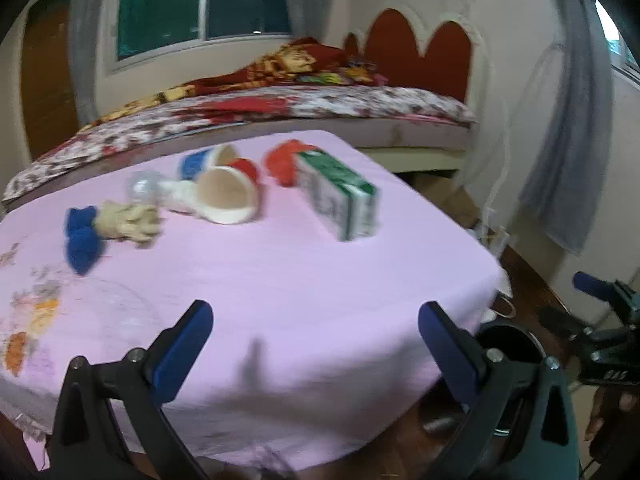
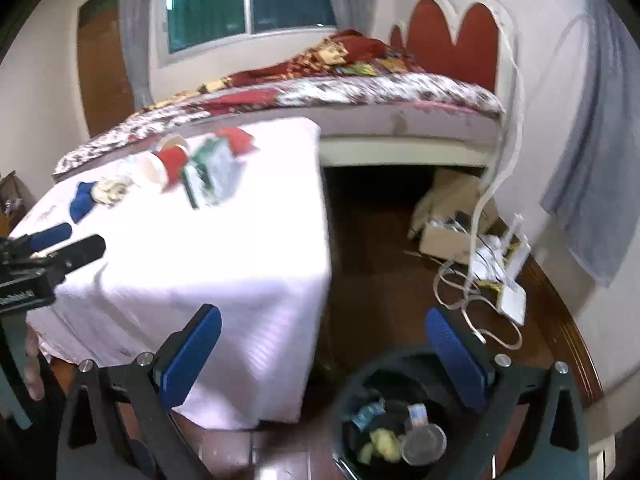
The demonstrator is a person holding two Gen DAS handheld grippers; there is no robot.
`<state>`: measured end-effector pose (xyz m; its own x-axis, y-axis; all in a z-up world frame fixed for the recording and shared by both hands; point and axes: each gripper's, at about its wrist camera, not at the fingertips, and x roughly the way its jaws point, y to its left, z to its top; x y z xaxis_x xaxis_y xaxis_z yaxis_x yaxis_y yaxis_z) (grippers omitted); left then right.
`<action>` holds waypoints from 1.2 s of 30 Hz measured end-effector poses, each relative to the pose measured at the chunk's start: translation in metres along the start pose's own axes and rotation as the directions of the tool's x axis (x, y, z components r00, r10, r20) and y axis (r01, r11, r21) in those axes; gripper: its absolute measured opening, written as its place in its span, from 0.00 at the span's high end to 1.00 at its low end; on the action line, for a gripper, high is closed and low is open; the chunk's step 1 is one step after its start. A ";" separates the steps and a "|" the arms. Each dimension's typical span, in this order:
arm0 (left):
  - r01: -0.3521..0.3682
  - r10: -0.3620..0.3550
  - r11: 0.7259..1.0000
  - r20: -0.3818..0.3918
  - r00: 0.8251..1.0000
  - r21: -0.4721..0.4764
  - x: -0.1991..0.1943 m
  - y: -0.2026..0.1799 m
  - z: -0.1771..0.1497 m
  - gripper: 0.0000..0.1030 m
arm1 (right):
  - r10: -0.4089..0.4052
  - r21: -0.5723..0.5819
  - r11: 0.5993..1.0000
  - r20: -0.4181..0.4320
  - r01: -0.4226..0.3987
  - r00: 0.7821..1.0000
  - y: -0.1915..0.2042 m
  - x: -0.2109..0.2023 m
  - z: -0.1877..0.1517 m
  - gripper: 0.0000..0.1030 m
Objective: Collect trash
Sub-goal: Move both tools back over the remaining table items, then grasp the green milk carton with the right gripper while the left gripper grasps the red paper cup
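Trash lies on the far half of a pink-clothed table (image 1: 280,280): a green-and-white carton (image 1: 340,196), a red-and-white paper cup on its side (image 1: 228,196), a blue cup (image 1: 200,162), a crumpled red wad (image 1: 282,160), a blue wad (image 1: 82,240), crumpled beige paper (image 1: 128,222) and a clear plastic cup (image 1: 142,188). My left gripper (image 1: 316,344) hangs open and empty over the table's near edge. My right gripper (image 2: 324,344) is open and empty above a black bin (image 2: 400,420) on the floor. The bin holds a clear cup (image 2: 424,442), yellow scraps and a wrapper.
A bed (image 1: 280,108) with patterned covers runs behind the table. To the right on the dark wood floor sit a cardboard box (image 2: 448,236), white cables and a router (image 2: 508,280). Grey curtains (image 2: 592,184) hang on the right wall.
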<state>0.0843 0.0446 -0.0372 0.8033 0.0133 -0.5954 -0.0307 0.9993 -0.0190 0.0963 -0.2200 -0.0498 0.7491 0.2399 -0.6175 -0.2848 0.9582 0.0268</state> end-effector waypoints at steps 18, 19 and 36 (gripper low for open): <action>-0.067 0.065 0.989 -0.018 0.998 -0.131 0.013 0.118 0.013 0.05 | 0.075 -0.063 0.995 0.000 -0.075 0.997 0.101 0.061 0.067 0.00; -0.062 0.060 0.990 -0.021 0.998 -0.128 0.017 0.118 0.014 0.08 | 0.071 -0.066 0.995 0.008 -0.070 0.997 0.105 0.064 0.071 0.00; 0.012 -0.015 0.999 -0.054 0.998 -0.052 0.085 0.114 0.049 0.37 | 0.080 -0.090 0.993 -0.027 -0.082 0.996 0.126 0.141 0.114 0.15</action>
<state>0.1783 0.1610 -0.0505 0.7707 -0.0033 -0.6372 -0.0522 0.9963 -0.0682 0.2339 -0.0477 -0.0439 0.7073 0.3115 -0.6346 -0.3979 0.9174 0.0070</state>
